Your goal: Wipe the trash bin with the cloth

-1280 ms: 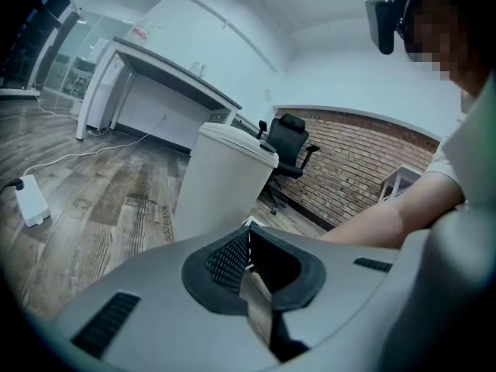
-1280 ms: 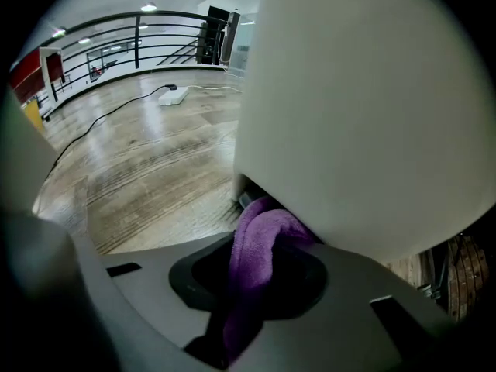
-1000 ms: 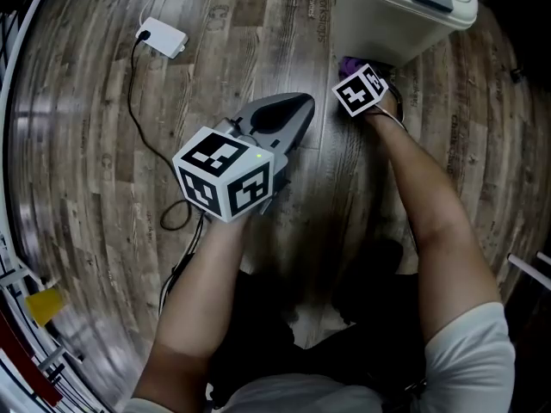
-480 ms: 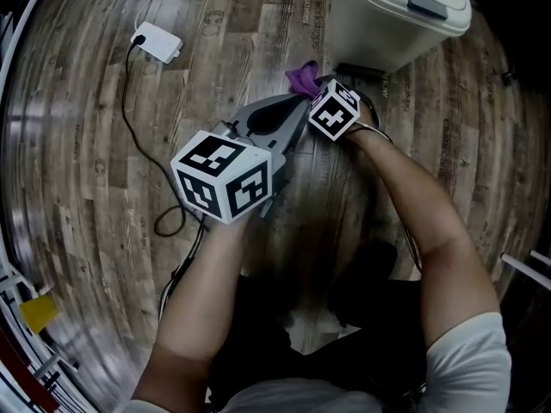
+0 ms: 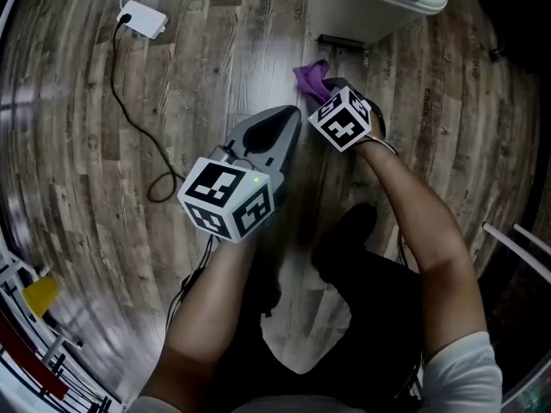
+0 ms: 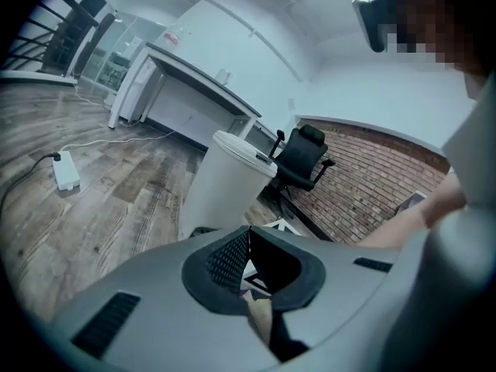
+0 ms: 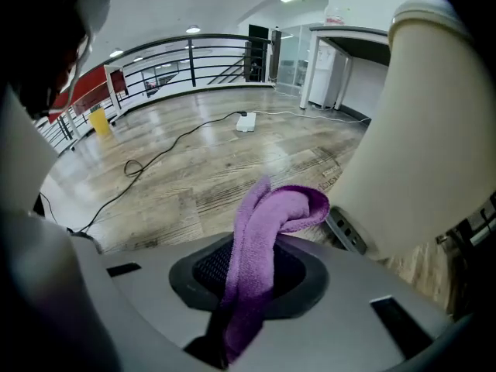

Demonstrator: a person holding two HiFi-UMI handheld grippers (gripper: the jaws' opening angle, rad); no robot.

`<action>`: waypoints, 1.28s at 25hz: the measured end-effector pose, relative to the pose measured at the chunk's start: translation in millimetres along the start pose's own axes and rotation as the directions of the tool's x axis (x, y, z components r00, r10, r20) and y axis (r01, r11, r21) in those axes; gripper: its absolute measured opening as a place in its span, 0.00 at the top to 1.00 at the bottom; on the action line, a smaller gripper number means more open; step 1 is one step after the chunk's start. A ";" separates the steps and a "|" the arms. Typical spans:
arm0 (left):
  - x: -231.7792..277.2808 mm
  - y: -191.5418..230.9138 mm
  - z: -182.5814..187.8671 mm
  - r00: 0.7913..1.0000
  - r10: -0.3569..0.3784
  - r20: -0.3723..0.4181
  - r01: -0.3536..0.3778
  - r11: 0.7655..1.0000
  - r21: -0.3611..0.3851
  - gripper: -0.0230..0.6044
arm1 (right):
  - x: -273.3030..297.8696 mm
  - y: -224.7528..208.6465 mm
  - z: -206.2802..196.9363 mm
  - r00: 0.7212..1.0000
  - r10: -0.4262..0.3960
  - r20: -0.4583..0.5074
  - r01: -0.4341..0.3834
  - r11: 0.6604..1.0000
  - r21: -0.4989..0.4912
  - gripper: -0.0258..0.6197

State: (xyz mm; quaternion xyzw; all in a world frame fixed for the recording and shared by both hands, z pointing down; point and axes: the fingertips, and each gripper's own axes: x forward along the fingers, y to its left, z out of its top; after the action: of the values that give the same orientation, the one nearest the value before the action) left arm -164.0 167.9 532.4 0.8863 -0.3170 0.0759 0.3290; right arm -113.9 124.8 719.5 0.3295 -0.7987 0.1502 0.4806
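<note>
The trash bin is seen at the 12-to-1 o'clock edge of the head view, upright on the wood floor. The purple cloth is found just below it, at the bin's 7 o'clock, near the foot pedal but apart from the wall. A second earlier the cloth was tucked against the bin's base and was barely seen. It has since been drawn back and raised clear, so no contact with the bin is being made. The wiping is judged to be paused or between strokes, with the cloth yet to be brought back to the surface.

The cloth is pinched by the right gripper. In the right gripper view its folded end is seen standing up out of the closed jaws, with the bin's pale wall at 3 o'clock. The right forearm is stretched from 5 o'clock up toward the bin, with the marker cube facing up.

The left gripper is held at the cloth's 7 o'clock, pointing toward the bin. Its jaws are pressed together on nothing. Its forearm is raised from 7 o'clock.
</note>
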 end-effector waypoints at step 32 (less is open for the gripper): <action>-76.6 -123.8 123.4 0.974 0.192 -0.119 -0.220 0.923 -0.317 0.96 | -267.6 -44.0 14.5 0.926 0.214 -0.311 -0.269 0.952 -0.144 0.84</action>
State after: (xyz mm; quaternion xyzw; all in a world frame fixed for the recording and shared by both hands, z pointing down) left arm -157.8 201.3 344.6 0.7769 -0.4023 0.0943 0.4751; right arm -8.2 186.5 477.0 0.1566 -0.7639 0.1812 0.5992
